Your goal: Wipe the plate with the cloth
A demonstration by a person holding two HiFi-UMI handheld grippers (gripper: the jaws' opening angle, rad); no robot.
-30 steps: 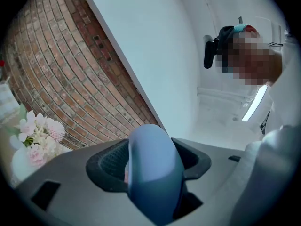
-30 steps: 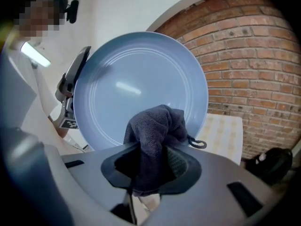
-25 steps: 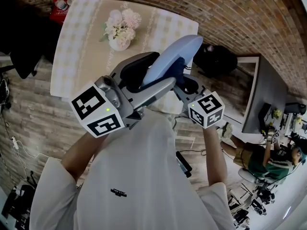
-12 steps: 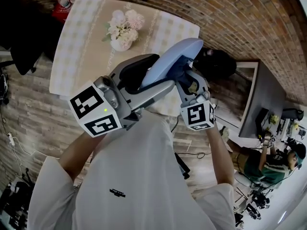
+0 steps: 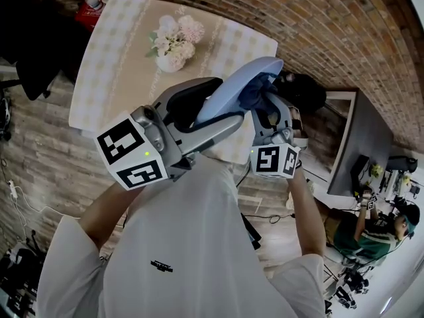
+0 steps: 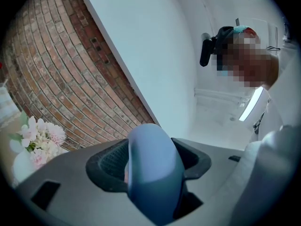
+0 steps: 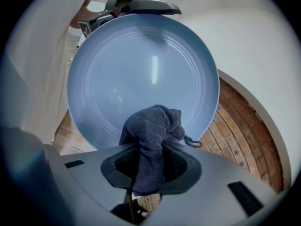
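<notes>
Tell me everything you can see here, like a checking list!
Surface: table with a checked cloth, down below the grippers.
Job's things: blue plate held up on edge; dark cloth bunched up at its face.
Clutter: vase of flowers and a red item on the table.
Grippers: left gripper shut on the plate's rim; right gripper shut on the cloth.
Cables: white cable on the floor, left.
Surroundings: brick wall; another person far right.

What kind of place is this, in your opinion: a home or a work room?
Probably a staged dining corner inside a lab or studio, not a real home. The brick wall and the table with flowers look homely, but close by another person is seen near a grey desk.
</notes>
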